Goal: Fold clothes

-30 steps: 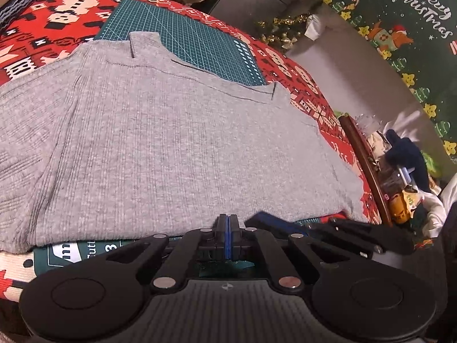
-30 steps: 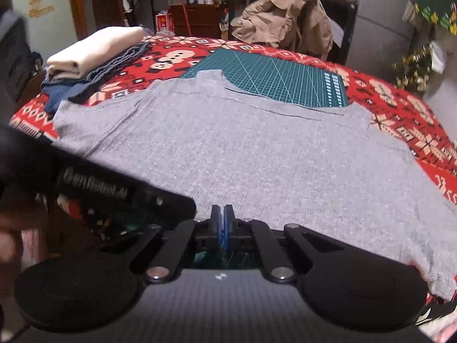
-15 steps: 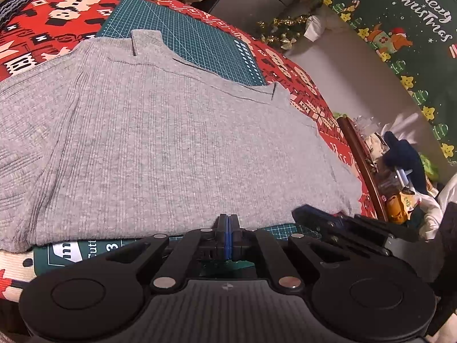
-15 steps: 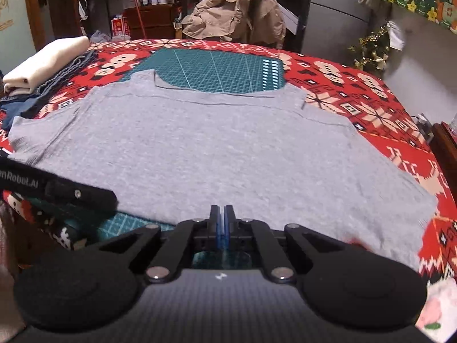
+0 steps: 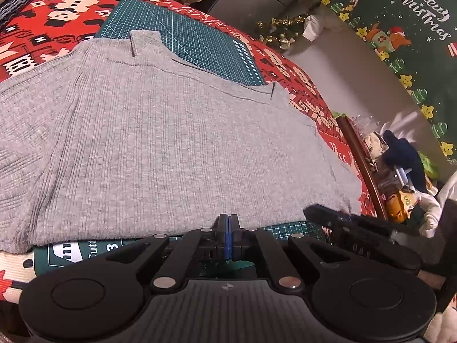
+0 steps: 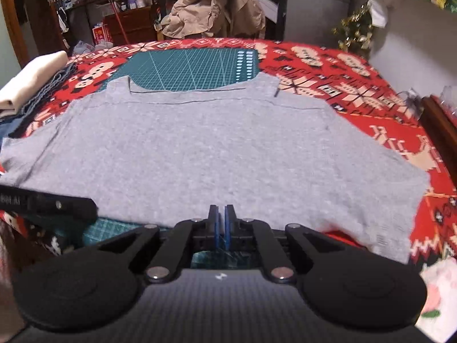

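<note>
A grey ribbed knit top [image 5: 171, 148] lies spread flat on the table, neckline at the far side; it also shows in the right wrist view [image 6: 217, 154]. My left gripper [image 5: 228, 220] is shut and empty at the garment's near hem, left of centre. My right gripper [image 6: 221, 211] is nearly shut with a thin gap, empty, at the near hem further right. Each gripper shows in the other's view: the right one [image 5: 342, 223] and the left one [image 6: 48, 203].
A red patterned cloth [image 6: 357, 85] covers the table, with a green cutting mat [image 6: 194, 68] under the top. Folded clothes [image 6: 31, 77] are stacked at the far left. A beige jacket [image 6: 217, 8] hangs on a chair behind. A wooden edge with clutter [image 5: 368, 168] lies right.
The right gripper has swung to the right along the near hem and its jaws have parted slightly. The left gripper has barely moved.
</note>
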The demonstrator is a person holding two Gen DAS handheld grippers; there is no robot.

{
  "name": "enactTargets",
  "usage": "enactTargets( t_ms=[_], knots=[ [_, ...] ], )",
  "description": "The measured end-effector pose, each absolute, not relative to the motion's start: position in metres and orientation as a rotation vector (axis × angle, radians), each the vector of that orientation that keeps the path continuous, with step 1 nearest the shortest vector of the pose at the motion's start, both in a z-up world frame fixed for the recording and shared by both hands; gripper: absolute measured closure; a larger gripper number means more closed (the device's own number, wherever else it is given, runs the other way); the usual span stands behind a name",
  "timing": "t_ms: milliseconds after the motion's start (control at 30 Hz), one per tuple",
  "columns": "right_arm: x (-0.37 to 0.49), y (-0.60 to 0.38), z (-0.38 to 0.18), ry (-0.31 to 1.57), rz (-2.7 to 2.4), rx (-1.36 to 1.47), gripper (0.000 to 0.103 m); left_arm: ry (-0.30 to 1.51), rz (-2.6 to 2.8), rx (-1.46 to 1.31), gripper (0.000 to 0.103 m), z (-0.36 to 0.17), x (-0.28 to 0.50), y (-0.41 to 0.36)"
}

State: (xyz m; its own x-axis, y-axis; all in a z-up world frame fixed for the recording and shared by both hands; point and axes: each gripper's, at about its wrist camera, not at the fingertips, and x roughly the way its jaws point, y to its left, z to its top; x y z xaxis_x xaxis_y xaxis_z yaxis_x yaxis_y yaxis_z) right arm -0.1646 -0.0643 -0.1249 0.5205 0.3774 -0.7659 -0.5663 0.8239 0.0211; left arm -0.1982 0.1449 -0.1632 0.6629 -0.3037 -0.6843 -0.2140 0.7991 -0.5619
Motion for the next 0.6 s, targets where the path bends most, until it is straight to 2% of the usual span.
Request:
enactTargets(
  t_ms=[300,600],
  knots=[
    [-0.153,-0.074,-0.112,0.821,0.535,-0.252,0.098,0.859,-0.054,-0.655,0.1,-0.163,-0.198,0.145],
    [-0.146,-0.097,-0.125,0.921,0.472,-0.213,0.098,0.861,-0.053,-0.649,0.1,-0.162,-0.2,0.144]
  ],
)
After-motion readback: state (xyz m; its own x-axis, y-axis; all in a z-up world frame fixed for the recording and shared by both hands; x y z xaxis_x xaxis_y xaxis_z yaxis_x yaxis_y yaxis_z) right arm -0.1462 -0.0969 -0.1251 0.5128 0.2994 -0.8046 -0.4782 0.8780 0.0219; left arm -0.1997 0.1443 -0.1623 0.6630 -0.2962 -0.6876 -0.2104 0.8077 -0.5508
